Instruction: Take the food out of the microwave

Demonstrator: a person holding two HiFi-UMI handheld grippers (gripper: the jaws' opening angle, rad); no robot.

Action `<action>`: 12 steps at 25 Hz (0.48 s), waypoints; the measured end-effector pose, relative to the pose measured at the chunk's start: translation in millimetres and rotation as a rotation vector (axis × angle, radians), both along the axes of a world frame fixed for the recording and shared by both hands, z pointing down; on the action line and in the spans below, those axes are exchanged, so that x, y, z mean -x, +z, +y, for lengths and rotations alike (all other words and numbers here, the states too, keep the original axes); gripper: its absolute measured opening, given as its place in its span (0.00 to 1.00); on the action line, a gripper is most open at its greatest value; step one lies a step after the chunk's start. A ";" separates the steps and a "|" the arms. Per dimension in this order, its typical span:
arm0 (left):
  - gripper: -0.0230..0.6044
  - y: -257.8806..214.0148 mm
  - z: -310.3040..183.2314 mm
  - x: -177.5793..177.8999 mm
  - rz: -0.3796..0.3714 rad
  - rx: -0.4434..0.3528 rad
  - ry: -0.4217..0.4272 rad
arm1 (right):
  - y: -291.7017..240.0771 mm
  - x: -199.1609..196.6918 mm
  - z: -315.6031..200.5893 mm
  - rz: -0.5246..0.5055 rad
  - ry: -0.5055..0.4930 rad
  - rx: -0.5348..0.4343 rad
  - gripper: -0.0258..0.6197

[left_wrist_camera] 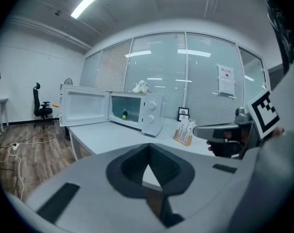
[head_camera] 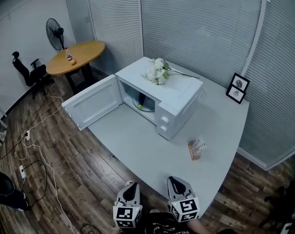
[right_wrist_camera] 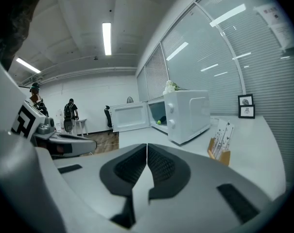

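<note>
Food (head_camera: 140, 107) inside open microwave (head_camera: 181, 94) on table (head_camera: 137, 140), wood floor (head_camera: 79, 160); left hand-held gripper (head_camera: 132, 184), right hand-held gripper (head_camera: 173, 179) closed, empty.

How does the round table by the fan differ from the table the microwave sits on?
The round table is orange-brown wood, smaller, and carries a small bottle. The microwave table is pale grey, bigger, straight-edged, and carries the microwave. Both stand on the wood floor.

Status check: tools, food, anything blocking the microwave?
Left tool shut, empty; right tool shut, empty; both well back from microwave. Food inside, door open wide. Path over table unobstructed; card stand off to the right.
</note>
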State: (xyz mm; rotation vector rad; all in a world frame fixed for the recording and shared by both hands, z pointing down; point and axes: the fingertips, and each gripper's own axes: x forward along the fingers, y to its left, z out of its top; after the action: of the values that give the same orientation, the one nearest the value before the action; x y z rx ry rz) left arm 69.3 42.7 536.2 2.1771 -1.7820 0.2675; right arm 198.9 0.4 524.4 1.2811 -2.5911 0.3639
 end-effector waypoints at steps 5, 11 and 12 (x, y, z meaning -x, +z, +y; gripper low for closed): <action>0.05 -7.0 -38.6 6.2 -0.006 -0.030 0.052 | -5.6 6.8 -28.5 -0.021 0.046 0.000 0.05; 0.05 -15.5 -85.1 32.1 -0.018 -0.042 0.085 | -3.6 28.2 -61.8 0.015 0.071 0.000 0.05; 0.05 -16.8 -92.5 36.5 -0.018 -0.043 0.092 | -2.3 32.4 -66.1 0.024 0.073 0.002 0.05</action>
State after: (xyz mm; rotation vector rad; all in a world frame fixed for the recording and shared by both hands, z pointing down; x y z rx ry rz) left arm 32.8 -49.8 519.4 2.2971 -1.7148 0.2727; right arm 166.5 -65.6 522.1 1.3734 -2.5284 0.3622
